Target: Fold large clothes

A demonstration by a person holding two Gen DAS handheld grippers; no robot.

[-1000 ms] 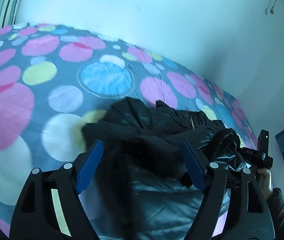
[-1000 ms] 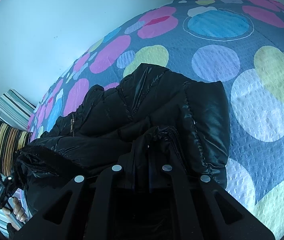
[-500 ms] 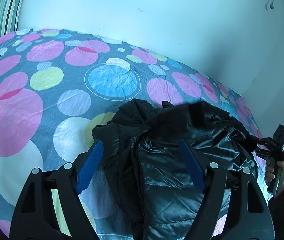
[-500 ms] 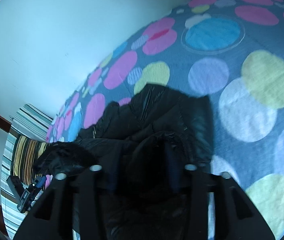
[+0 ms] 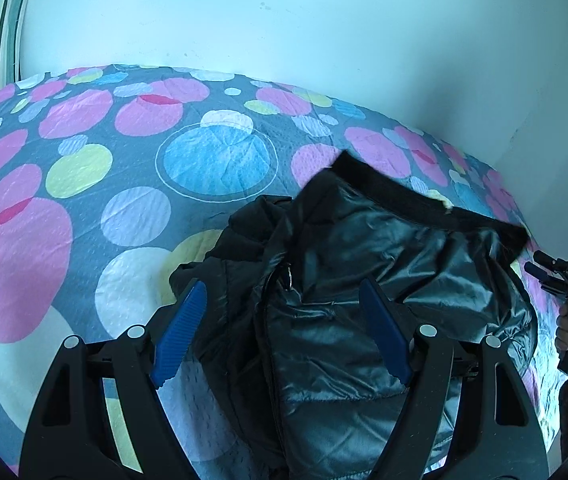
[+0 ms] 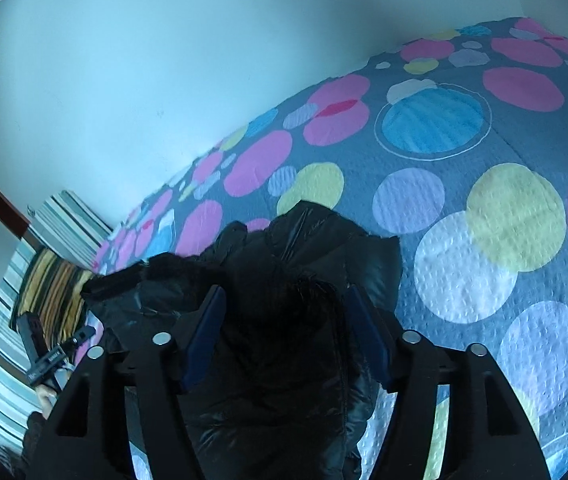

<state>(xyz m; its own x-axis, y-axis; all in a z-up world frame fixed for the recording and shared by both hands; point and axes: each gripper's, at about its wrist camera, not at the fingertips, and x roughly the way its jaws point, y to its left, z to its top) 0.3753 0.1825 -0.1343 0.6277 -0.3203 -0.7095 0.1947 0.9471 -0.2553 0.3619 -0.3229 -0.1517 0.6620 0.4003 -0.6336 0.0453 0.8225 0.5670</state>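
A black padded jacket [image 5: 347, 280] lies bunched on the bed, a flap with a dark hem thrown over its top. It also shows in the right wrist view [image 6: 303, 320]. My left gripper [image 5: 284, 332] is open and empty, its blue pads [image 5: 182, 332] spread wide just above the jacket's near end. My right gripper [image 6: 284, 336] is open too, its blue pads [image 6: 204, 336] apart over the jacket, holding nothing. The right gripper also shows at the far right of the left wrist view [image 5: 563, 276], held in a hand.
The bed cover [image 5: 84, 200] is grey with large pink, blue, yellow and white circles. A pale wall [image 5: 284, 20] runs behind the bed. Striped pillows [image 6: 52, 264] lie at the head end.
My right gripper was shut on the jacket's edge, has opened and let it go. The flap has dropped over the jacket. Both grippers have drawn back from it.
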